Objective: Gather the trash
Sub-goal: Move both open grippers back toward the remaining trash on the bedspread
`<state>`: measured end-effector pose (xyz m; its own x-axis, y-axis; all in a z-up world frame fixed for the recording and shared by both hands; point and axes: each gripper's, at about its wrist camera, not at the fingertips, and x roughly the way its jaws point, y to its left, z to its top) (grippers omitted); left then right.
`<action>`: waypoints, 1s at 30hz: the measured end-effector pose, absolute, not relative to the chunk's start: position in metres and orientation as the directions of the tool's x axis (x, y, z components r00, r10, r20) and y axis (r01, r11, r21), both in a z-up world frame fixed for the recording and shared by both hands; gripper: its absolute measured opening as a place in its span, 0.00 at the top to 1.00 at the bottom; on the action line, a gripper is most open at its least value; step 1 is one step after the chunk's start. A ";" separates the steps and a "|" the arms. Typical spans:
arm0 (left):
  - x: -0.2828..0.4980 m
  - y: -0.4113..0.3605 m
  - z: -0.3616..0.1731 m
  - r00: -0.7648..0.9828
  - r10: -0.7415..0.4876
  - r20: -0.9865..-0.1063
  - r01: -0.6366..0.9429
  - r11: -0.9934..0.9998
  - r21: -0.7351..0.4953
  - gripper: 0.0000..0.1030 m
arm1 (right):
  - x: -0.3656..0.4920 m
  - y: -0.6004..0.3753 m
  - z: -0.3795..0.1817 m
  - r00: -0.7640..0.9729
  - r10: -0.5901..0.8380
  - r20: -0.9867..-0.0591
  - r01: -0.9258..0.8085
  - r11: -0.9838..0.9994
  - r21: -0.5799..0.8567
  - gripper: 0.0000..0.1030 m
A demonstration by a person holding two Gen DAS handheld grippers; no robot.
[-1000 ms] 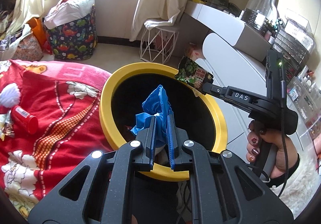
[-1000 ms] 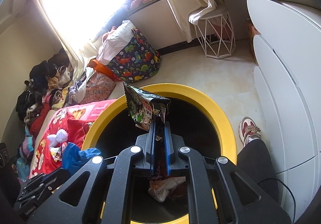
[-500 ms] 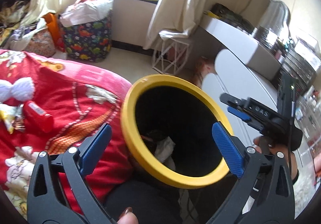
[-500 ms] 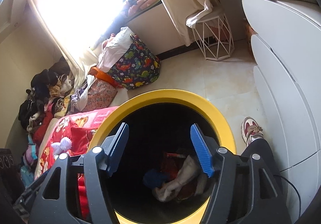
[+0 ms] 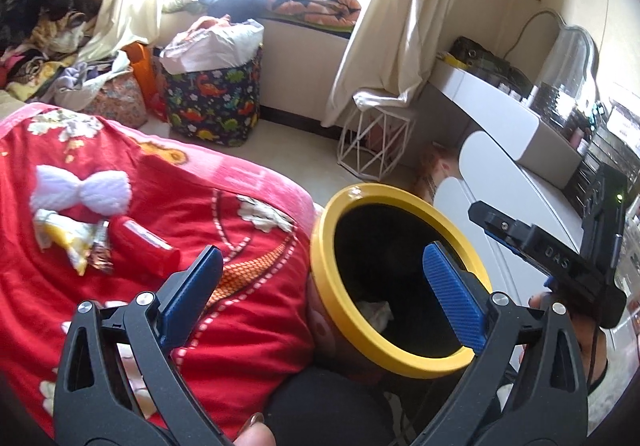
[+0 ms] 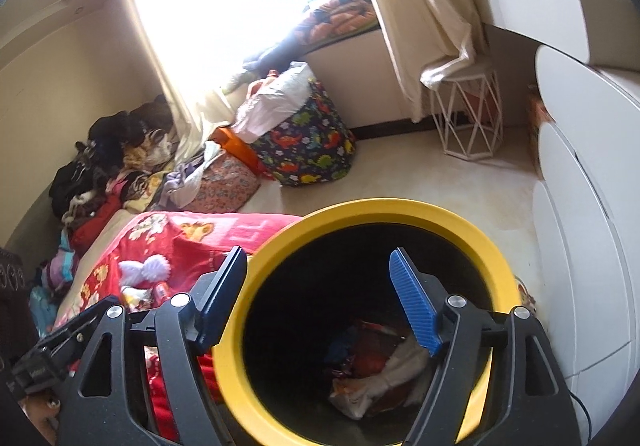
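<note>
Both tools spread wide and empty: left tool [image 5: 320,282] angled between the red blanket [image 5: 132,286] and the yellow-rimmed bin [image 5: 400,360], right tool [image 6: 318,296] hanging over the bin's mouth with nothing between its blue pads [image 6: 414,306]. Bin standing on the floor hard against the bed edge, holding a heap of crumpled wrappers and paper [image 6: 376,370] at the bottom, so judged to sit between one drop and the next pick. More trash lying on the blanket, well up the bed from the bin: a red cylindrical container [image 5: 144,244] on its side, a yellow-and-white crinkled wrapper [image 5: 66,238] just beside it and seemingly touching, with a white bow-shaped plush [image 5: 82,188] above them that looks more like a toy than rubbish. Next move likely a reach with the left tool toward the red container, being nearer that side; calls for swinging away from the bin, lowering over the soft bedding, and closing across the container's round body rather than its ends, since it may roll on the blanket. Wrapper thin and flat, so probably needing a pinch at a raised crease without catching the blanket's pile. Right tool's grip hand [image 5: 560,330] partly visible beside the bin in the left view.
</note>
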<state>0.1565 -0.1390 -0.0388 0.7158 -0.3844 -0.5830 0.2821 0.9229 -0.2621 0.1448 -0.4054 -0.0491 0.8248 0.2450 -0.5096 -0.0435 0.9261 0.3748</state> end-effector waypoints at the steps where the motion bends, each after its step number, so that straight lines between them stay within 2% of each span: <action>1: 0.156 -0.137 -0.038 0.719 -0.381 -0.581 0.278 0.924 -0.261 0.11 | 0.144 -0.402 -0.047 0.826 0.250 -0.505 -0.052 0.926 0.373 0.29; 15: 0.154 -0.096 -0.027 0.768 -0.320 -0.556 0.204 0.944 -0.261 0.11 | 0.140 -0.356 -0.029 0.824 0.310 -0.475 -0.153 0.928 0.340 0.23; 30: 0.163 -0.035 -0.028 0.806 -0.236 -0.544 0.069 0.948 -0.309 0.11 | 0.157 -0.271 -0.034 0.730 0.437 -0.525 -0.325 0.899 0.295 0.22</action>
<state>0.1632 -0.0347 -0.0278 0.8055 -0.2359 -0.5436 0.0691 0.9485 -0.3093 0.1565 -0.2712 -0.0336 0.7305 0.4365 -0.5252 -0.3250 0.8986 0.2948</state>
